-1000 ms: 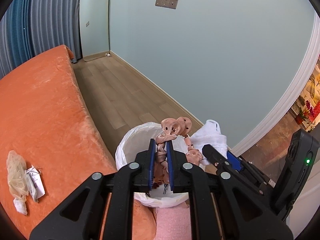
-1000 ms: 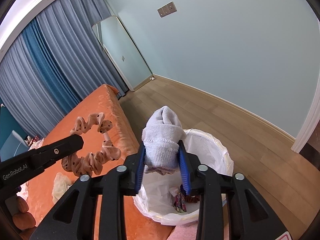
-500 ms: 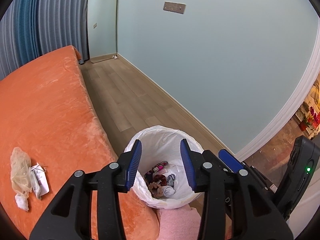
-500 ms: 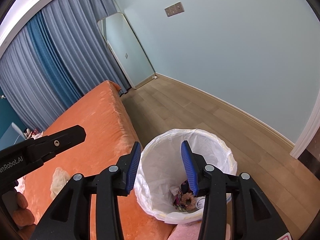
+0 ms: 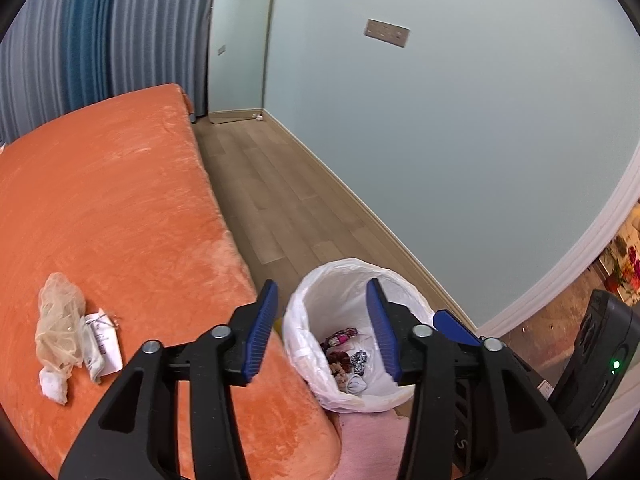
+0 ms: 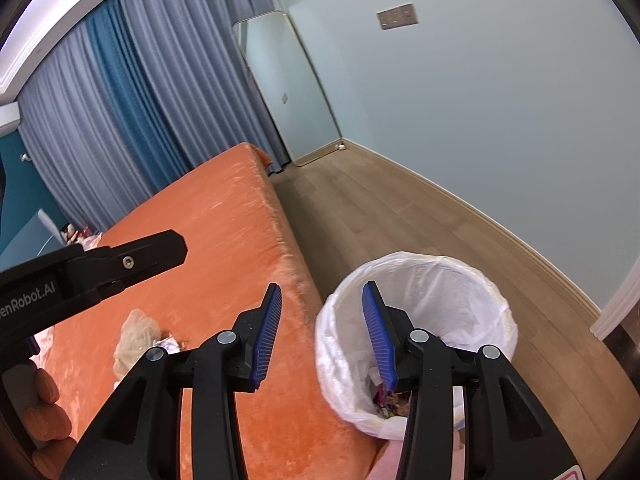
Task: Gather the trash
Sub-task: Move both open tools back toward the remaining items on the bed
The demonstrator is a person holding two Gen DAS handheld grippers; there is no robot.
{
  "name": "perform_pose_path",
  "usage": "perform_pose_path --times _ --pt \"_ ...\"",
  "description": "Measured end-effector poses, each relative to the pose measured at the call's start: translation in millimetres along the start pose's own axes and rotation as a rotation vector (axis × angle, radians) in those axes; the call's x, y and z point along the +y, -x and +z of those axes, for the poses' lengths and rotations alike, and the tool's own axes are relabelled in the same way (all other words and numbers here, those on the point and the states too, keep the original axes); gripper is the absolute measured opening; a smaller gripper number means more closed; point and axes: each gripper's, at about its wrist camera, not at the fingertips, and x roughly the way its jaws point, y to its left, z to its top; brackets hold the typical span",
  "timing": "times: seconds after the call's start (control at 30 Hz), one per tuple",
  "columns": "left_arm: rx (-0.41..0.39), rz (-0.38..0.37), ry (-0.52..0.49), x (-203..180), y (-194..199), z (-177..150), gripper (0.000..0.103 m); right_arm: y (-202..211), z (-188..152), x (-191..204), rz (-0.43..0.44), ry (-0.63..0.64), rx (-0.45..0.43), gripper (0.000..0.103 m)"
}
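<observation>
A white-lined trash bin (image 5: 340,280) stands on the floor beside the orange bed (image 5: 100,200); it holds several discarded items, among them a grey sock (image 5: 356,385) and a pink scrunchie (image 5: 340,368). My left gripper (image 5: 322,328) is open and empty above the bed's edge and the bin's left rim. My right gripper (image 6: 322,332) is open and empty over the bin's left rim (image 6: 332,320). A beige mesh bag (image 5: 58,316) and white wrappers (image 5: 102,340) lie on the bed to the left; the bag also shows in the right wrist view (image 6: 134,336).
Wooden floor (image 5: 280,200) runs between the bed and the pale blue wall. A mirror (image 5: 236,40) leans in the far corner by blue curtains. A pink mat (image 5: 368,448) lies under the bin. The left gripper's body (image 6: 92,268) crosses the right wrist view.
Both grippers opened and dropped their loads, the scrunchie and the sock, into the bin. Both have since shifted left toward the bed.
</observation>
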Motion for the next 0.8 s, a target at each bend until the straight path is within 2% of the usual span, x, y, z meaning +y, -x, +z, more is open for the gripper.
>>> perform_pose_path --times 0.2,0.5,0.8 --pt "-0.012 0.035 0.056 32 9 -4 0.047 -4 -5 28 0.03 0.059 0.017 0.042" --pt "-0.038 0.088 0.133 81 28 -12 0.053 -12 -14 75 0.069 0.135 0.041 0.042" --pt "-0.043 0.151 0.24 145 41 -28 0.058 -28 -29 129 0.115 0.221 0.087 0.042"
